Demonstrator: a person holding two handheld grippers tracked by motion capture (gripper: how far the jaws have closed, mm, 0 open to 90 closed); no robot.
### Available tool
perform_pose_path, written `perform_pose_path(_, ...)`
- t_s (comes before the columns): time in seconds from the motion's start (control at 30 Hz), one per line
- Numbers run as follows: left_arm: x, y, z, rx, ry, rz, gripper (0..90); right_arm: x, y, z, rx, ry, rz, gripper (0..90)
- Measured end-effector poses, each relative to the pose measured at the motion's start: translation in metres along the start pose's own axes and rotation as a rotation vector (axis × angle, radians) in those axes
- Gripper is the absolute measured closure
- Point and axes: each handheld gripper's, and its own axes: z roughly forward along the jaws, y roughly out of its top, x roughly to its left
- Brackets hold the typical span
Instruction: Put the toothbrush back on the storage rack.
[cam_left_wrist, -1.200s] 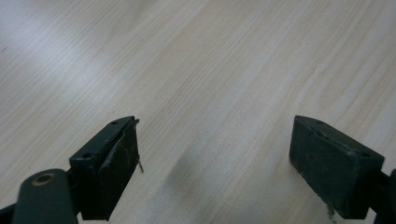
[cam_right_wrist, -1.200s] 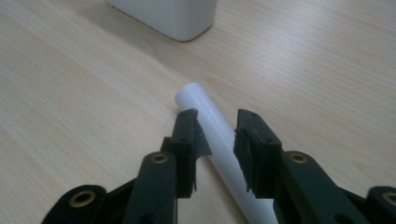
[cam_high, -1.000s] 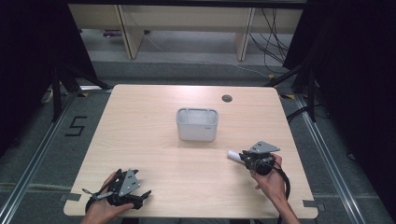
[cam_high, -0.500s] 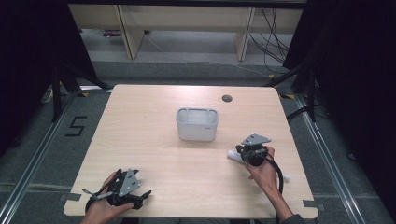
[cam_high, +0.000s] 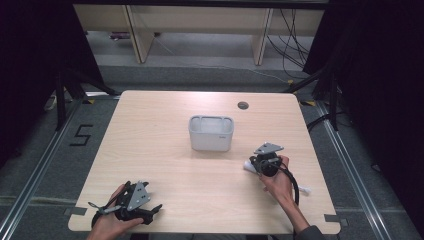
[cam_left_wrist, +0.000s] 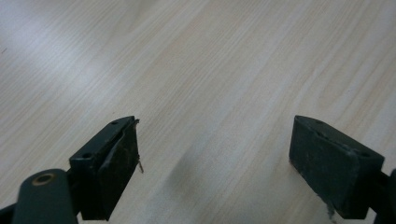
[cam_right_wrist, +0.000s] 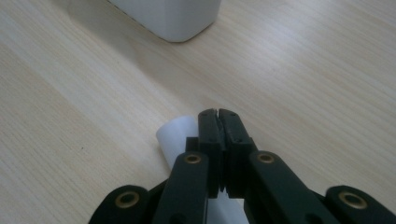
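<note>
One table (cam_high: 165, 150). On it stands one white bin (cam_high: 211, 133). One white tube (cam_right_wrist: 175, 137) lies under the right claw (cam_right_wrist: 218, 114). Two claws in all: the right one and the left claw (cam_high: 152, 209), each in one hand, so two hands: the left hand (cam_high: 107, 225) and the right hand (cam_high: 280, 182). One round hole (cam_high: 243, 105) sits in the tabletop. One floor mark, "5" (cam_high: 81, 135).
</note>
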Motion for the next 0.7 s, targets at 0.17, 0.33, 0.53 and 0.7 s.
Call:
perform_pose_path(0.17, -0.0005, -0.0001, 0.0005, 0.001, 0.0, 0.0, 15.3, -0.0009, -0.0003, 0.0007, -0.004, -0.003, -0.017, 88.0)
perform_pose_path(0.33, -0.0004, 0.0, 0.0002, 0.0, -0.001, 0.0, 15.3, 0.0014, 0.0, 0.0007, 0.001, 0.004, -0.039, 88.0)
perform_pose_path(0.53, -0.0003, -0.0001, 0.0001, -0.001, 0.0, 0.001, 15.3, 0.0061, 0.0004, -0.0002, 0.019, 0.021, -0.048, 88.0)
perform_pose_path(0.7, -0.0001, -0.0002, 0.0001, 0.0, 0.0, 0.0, 15.3, 0.0081, -0.0003, 0.0004, 0.036, 0.033, -0.085, 88.0)
